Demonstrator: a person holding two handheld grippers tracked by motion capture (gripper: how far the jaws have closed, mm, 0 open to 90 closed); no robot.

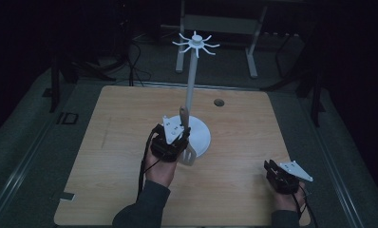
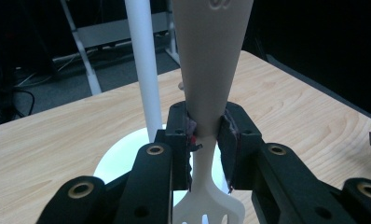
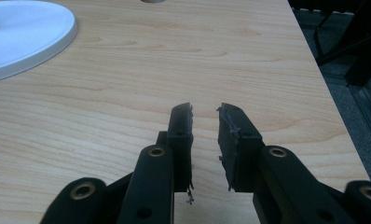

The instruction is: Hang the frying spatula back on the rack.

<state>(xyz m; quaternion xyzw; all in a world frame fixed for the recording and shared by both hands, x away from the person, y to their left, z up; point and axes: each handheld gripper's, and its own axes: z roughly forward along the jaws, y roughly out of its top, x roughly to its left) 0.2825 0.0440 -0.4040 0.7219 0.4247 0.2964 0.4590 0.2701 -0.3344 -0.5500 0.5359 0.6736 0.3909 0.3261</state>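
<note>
A pale slotted spatula [image 2: 211, 70] stands upright between the jaws of my left gripper [image 2: 207, 126], which is shut on its narrow neck, with the slotted blade hanging below the pads. In the high view the left gripper [image 1: 176, 137] holds the spatula [image 1: 190, 156] just in front of the white hook stand's pole [image 1: 192, 80] and over the edge of its round base [image 1: 202, 137]. The stand's ring of hooks [image 1: 195, 43] sits high above the spatula's handle tip. My right gripper [image 3: 204, 114] rests low over the table's near right corner, open, with nothing between its pads.
The wooden table [image 1: 111, 156] has a small round hole [image 1: 219, 102] behind the stand. Its right edge [image 3: 314, 70] runs close to the right gripper [image 1: 274, 168]. Metal frame legs and cables stand on the dark floor beyond the table.
</note>
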